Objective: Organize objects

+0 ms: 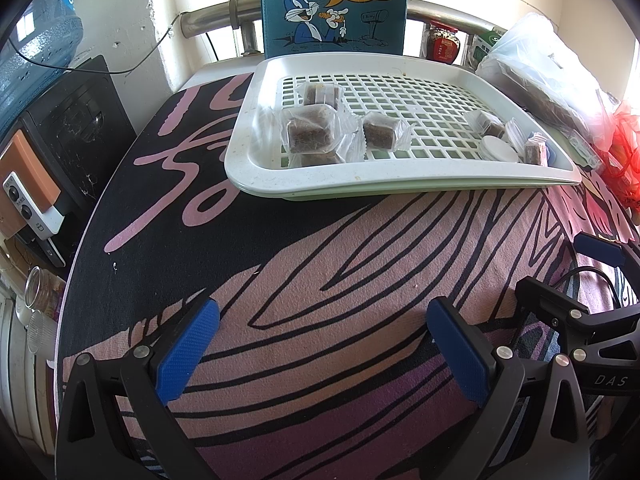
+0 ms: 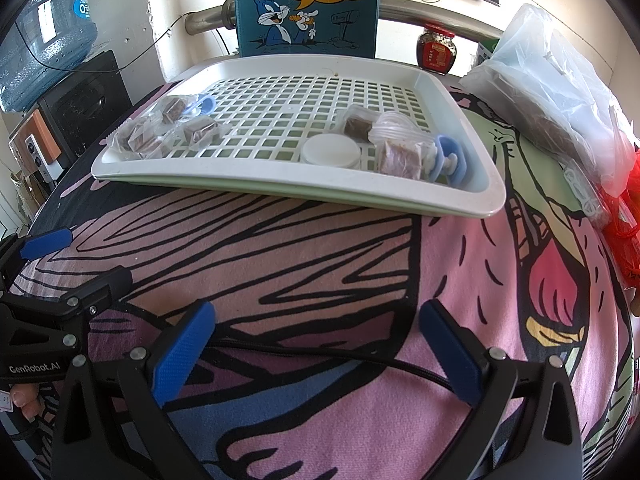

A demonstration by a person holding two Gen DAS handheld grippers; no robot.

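A white slotted tray (image 1: 400, 184) (image 2: 280, 192) lies on the patterned cloth at the far side of the table. Several wrapped brown cakes (image 1: 310, 132) (image 2: 140, 138) cluster at its left. At its right lie more wrapped cakes (image 2: 400, 160), a white round lid (image 1: 498, 148) (image 2: 330, 151) and a blue-and-white clip (image 2: 450, 160). My left gripper (image 1: 324, 348) hovers open over the cloth, well short of the tray, with nothing between its fingers. My right gripper (image 2: 314, 350) is open too, equally empty, beside the left one.
A blue cartoon box (image 1: 334, 4) (image 2: 306, 4) stands behind the tray. Plastic bags (image 2: 560, 80) and a red net bag (image 2: 628, 216) crowd the right edge; a red-lidded jar (image 2: 436, 50) is behind. A water dispenser (image 1: 36, 128) stands left. A black cable (image 2: 320, 354) crosses the cloth.
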